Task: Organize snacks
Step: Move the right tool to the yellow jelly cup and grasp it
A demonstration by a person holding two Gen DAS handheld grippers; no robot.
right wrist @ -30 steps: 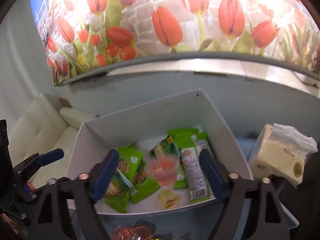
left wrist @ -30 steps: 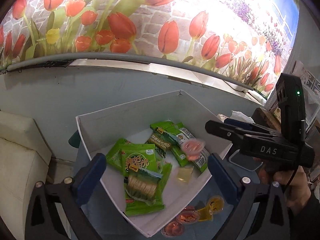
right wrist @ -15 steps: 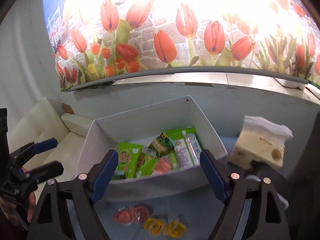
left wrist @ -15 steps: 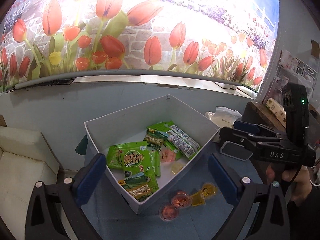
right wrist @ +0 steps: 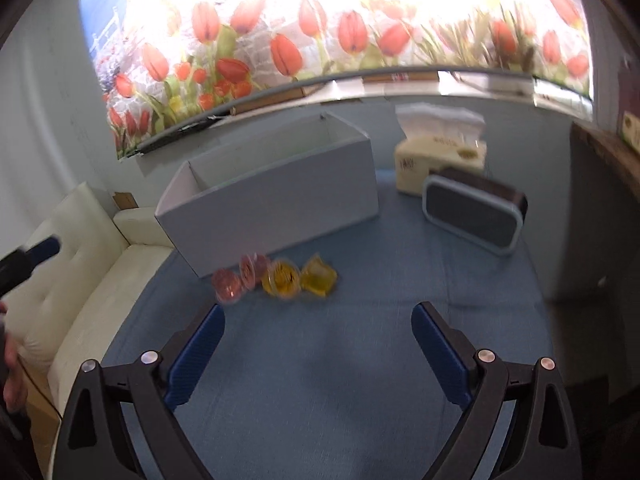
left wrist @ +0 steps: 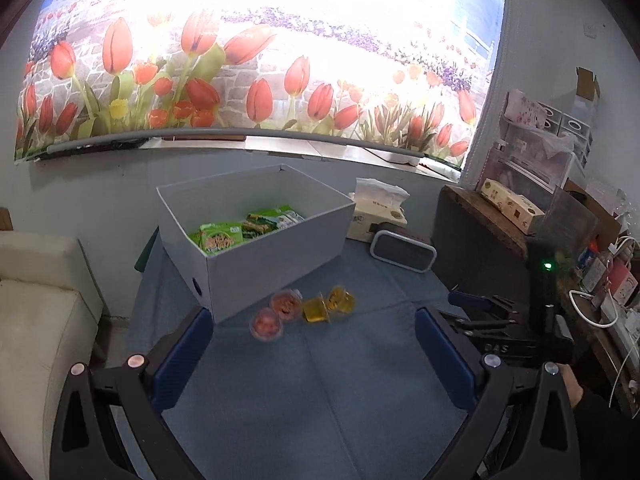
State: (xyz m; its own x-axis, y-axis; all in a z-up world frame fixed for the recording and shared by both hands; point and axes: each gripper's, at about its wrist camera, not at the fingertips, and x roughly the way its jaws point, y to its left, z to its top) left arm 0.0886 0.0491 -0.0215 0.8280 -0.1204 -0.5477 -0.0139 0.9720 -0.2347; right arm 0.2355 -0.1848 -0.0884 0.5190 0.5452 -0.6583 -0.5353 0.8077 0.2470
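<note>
Fingers (right wrist: 196,354) of ribbed blue padding on right gripper (right wrist: 318,354) and left gripper (left wrist: 312,356) spread wide, just opened further on the right, nothing between, over blue cloth surface (left wrist: 320,400); round glossy jelly cups (left wrist: 304,310) beside rectangular white box (left wrist: 276,268) of crinkly green packets (left wrist: 240,232).

Both wrist cameras look forward and down over the blue surface (left wrist: 320,380) from near. Shared: white box (left wrist: 264,264), jelly cups (right wrist: 276,278), tulip mural (left wrist: 260,96); right view blurred.
</note>
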